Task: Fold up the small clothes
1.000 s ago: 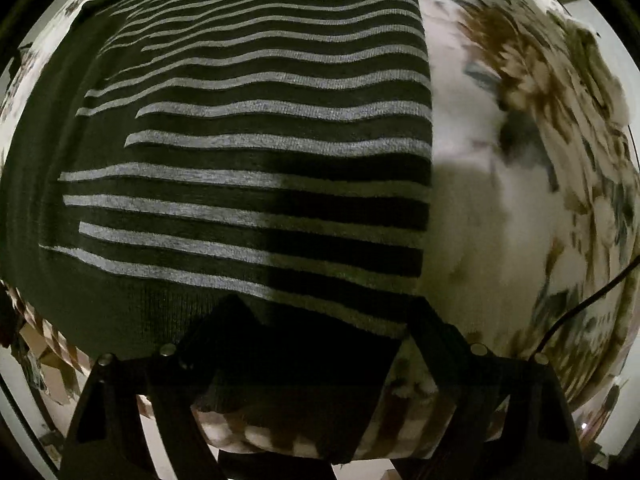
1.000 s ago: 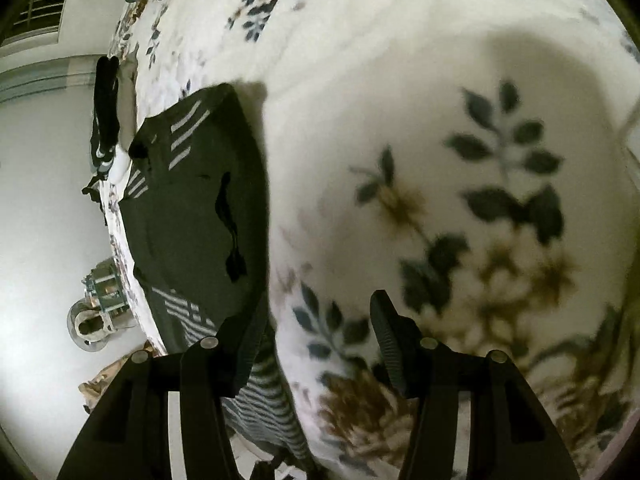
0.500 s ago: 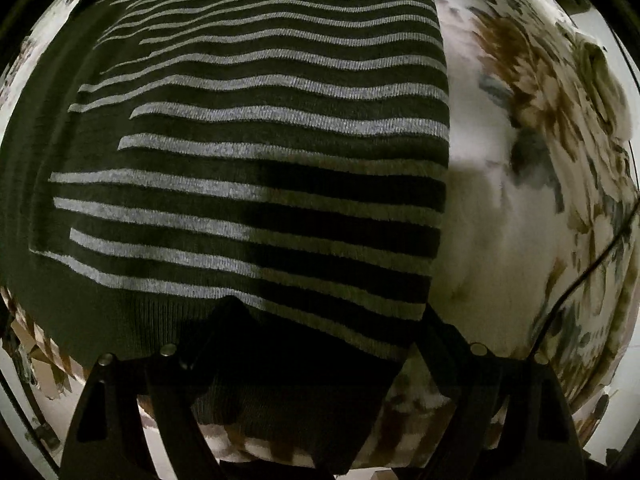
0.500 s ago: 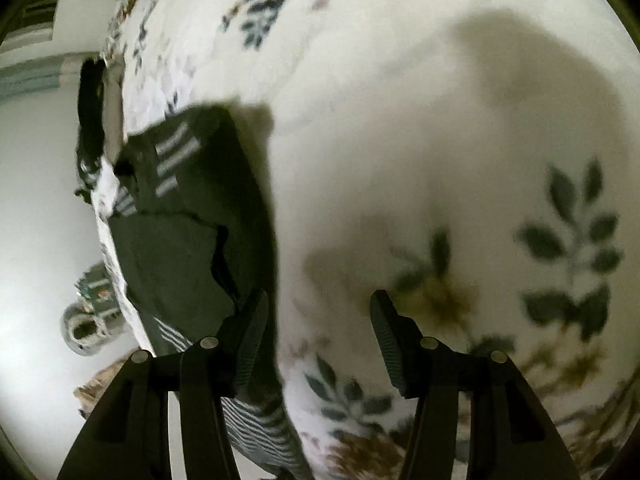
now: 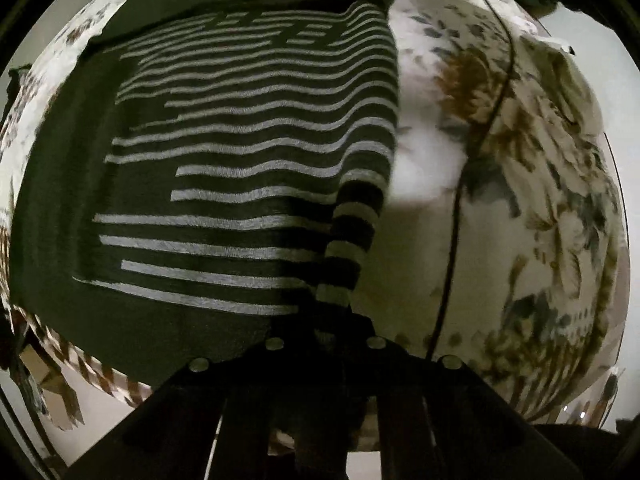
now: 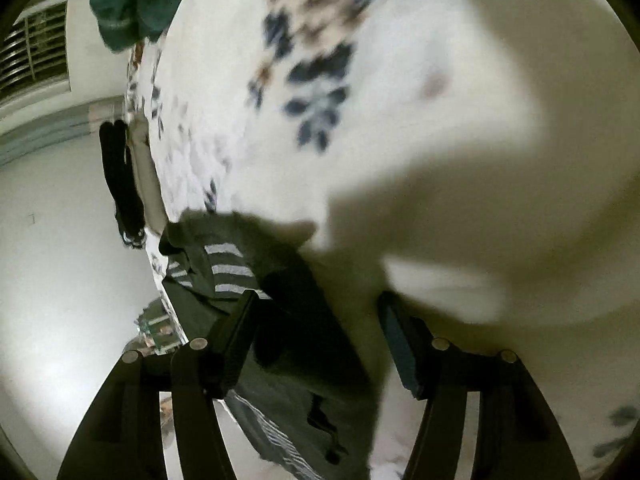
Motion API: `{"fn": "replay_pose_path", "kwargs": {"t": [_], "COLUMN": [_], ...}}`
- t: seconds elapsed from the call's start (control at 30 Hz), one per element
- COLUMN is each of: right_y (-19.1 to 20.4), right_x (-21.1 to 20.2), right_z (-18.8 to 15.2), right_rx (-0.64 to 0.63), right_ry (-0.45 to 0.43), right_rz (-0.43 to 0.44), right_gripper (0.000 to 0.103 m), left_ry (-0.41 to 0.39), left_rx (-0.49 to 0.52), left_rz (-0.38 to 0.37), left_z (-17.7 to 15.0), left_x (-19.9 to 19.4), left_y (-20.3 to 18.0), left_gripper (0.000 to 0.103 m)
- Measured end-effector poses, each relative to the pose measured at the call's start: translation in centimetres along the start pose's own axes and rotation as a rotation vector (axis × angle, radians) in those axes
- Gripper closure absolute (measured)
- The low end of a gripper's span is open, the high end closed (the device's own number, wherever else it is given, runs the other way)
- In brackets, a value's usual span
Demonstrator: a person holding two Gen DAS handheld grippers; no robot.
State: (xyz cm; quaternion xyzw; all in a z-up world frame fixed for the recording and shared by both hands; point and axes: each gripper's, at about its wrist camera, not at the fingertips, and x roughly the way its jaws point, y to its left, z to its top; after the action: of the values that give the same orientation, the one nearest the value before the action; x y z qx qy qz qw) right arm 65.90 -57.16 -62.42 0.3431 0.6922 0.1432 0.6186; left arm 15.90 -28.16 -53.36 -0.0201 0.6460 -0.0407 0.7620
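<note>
A dark sweater with grey stripes (image 5: pixel 240 168) lies flat on the floral bedspread (image 5: pixel 520 200). In the left wrist view my left gripper (image 5: pixel 326 332) is shut on the sweater's near right corner. That corner rises off the bed as a narrow striped fold (image 5: pixel 352 240). In the right wrist view the same sweater (image 6: pixel 224 268) lies at the lower left, along the bed's edge. My right gripper (image 6: pixel 316 320) hangs low over the sweater's right edge, and dark cloth (image 6: pixel 296 320) lies between its fingers. The fingers still stand apart and the jaws are closing.
A thin black cable (image 5: pixel 452 240) runs across the bedspread right of the sweater. A green garment (image 6: pixel 128 0) lies at the bed's far corner, and a black one (image 6: pixel 120 184) hangs over its left side. Pale floor (image 6: pixel 60 280) lies left of the bed.
My left gripper's jaws have closed on the sweater's corner and pulled it up into a fold. My right gripper has dropped and moved along the bed towards the sweater's far end.
</note>
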Motion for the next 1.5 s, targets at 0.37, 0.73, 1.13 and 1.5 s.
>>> {"fn": "replay_pose_path", "kwargs": {"t": [0.37, 0.73, 1.13, 1.5], "right_y": [2.9, 17.9, 44.6, 51.2], "right_x": [-0.6, -3.1, 12.6, 36.8], "right_z": [0.9, -2.3, -6.7, -7.1], "right_rx": [-0.022, -0.196, -0.408, -0.455], "right_ry": [-0.09, -0.073, -0.077, -0.008], "right_rz": [-0.278, -0.401, -0.616, -0.854], "right_gripper": [0.098, 0.098, 0.098, 0.096], "left_ry": [-0.02, -0.128, -0.237, -0.104], "left_rx": [0.015, -0.212, -0.467, -0.704], "left_rz": [-0.048, -0.229, -0.313, -0.452], "left_z": [0.0, 1.3, -0.5, -3.7], "left_x": [-2.4, -10.3, -12.6, -1.5], "left_y": [-1.0, 10.7, 31.2, 41.7], "left_gripper": [0.096, 0.096, 0.097, 0.093]}}
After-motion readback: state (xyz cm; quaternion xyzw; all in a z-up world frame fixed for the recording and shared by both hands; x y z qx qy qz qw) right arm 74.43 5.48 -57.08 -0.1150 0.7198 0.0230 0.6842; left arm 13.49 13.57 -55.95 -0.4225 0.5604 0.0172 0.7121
